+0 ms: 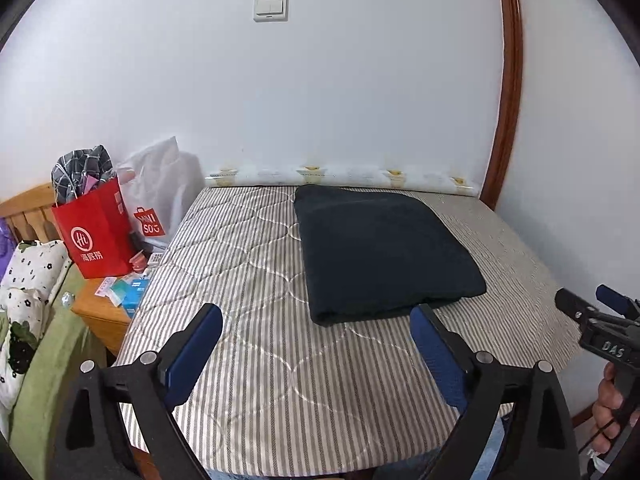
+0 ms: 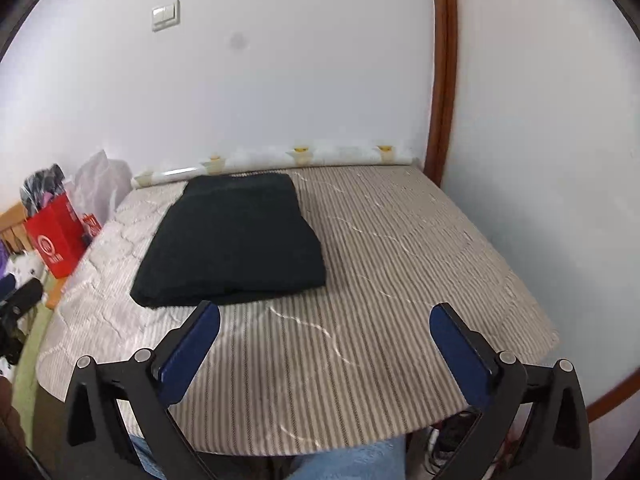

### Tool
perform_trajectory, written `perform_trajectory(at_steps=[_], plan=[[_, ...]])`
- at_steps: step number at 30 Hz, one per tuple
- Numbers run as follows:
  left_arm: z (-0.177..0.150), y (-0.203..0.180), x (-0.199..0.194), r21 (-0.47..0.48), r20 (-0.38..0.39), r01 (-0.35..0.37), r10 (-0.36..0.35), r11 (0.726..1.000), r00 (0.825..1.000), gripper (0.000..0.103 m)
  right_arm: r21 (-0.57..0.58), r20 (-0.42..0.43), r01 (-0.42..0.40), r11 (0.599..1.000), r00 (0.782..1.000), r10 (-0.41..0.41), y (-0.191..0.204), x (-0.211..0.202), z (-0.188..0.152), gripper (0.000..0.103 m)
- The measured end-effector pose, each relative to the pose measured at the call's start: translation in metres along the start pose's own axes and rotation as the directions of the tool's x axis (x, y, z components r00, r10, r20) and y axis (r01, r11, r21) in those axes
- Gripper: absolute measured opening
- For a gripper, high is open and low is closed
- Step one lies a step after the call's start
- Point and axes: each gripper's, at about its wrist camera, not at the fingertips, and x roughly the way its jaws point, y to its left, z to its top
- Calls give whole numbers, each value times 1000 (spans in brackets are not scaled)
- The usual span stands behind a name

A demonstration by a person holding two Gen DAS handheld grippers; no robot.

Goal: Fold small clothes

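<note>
Lighting's pretty soft and even in both wrist views, bright daylight-ish with a cool bluish cast on the plain white wall (image 1: 360,100), and only a faint shadow under the near edge of the folded dark navy fabric bundle (image 2: 232,240). Heavy fisheye warp bends the brown wooden door frame (image 1: 510,80) into a curve, and the corners go to black vignette. The right wrist view is a bit smeared on the grey-and-white striped quilted mattress cover (image 2: 400,280), while the left one looks sharper.
</note>
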Motion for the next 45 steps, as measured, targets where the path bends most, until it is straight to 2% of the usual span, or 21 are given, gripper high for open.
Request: perform_trajectory(at_steps=[12, 21, 45], plan=[[-4, -6, 3, 14, -14, -8, 8, 1000, 1000, 95, 14, -20, 24, 1000, 999, -24, -3, 3, -4, 103], [-6, -11, 3, 24, -21, 5, -5, 1000, 1000, 95, 32, -4, 40, 999, 999, -40, -8, -3, -5, 103], [-5, -11, 1, 26, -27, 12, -11, 1000, 1000, 95, 33, 11, 36, 999, 999, -37, -8, -11, -4, 103]])
